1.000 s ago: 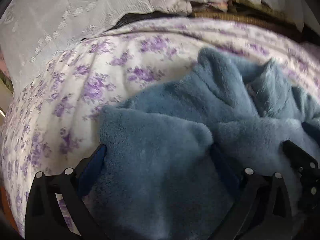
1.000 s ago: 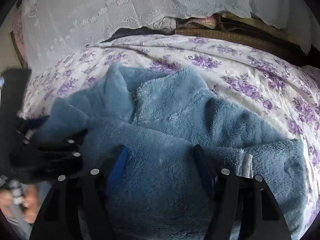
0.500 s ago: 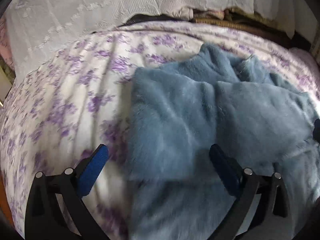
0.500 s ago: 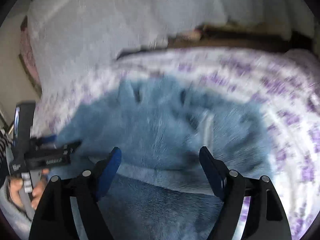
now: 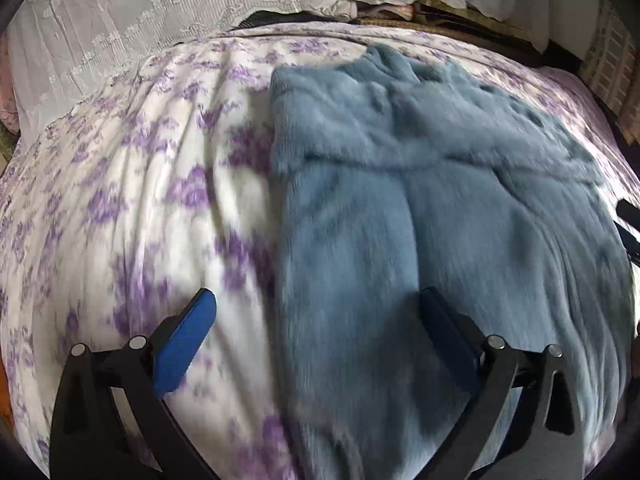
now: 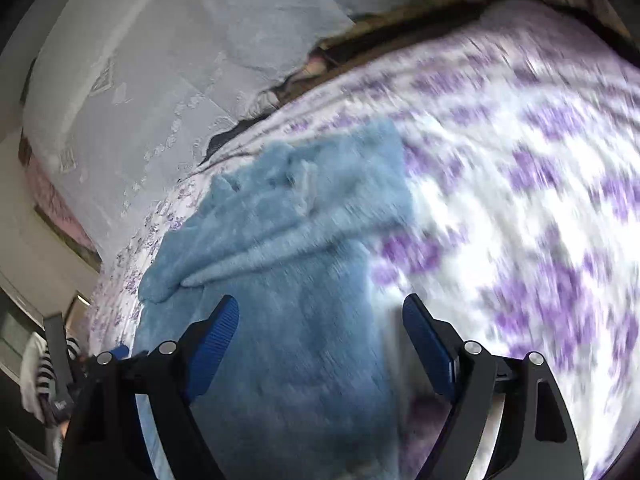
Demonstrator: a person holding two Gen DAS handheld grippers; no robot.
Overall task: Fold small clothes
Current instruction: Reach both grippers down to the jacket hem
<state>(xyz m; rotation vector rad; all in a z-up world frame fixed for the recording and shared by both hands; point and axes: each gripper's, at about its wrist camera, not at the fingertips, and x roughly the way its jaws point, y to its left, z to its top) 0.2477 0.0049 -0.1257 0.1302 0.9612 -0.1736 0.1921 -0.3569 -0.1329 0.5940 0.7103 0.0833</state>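
Observation:
A fluffy blue garment (image 5: 420, 216) lies spread on a bed with a white and purple flowered sheet (image 5: 132, 184). It has a fold across its upper part. My left gripper (image 5: 316, 320) is open and empty, its jaws astride the garment's left edge. In the right wrist view the same garment (image 6: 288, 264) runs up the left half of the frame. My right gripper (image 6: 320, 320) is open and empty above the garment's right edge. The left gripper's body (image 6: 60, 364) and the person's hand show at the far left.
A white lace cover (image 5: 160, 12) lies across the far end of the bed, also seen in the right wrist view (image 6: 160, 72). Dark and woven bedding (image 5: 440, 12) sits behind it. The flowered sheet (image 6: 520, 184) extends to the right of the garment.
Both grippers have let the garment go and pulled back. The garment went from a bunched heap to lying flat. The right gripper has swung to the right.

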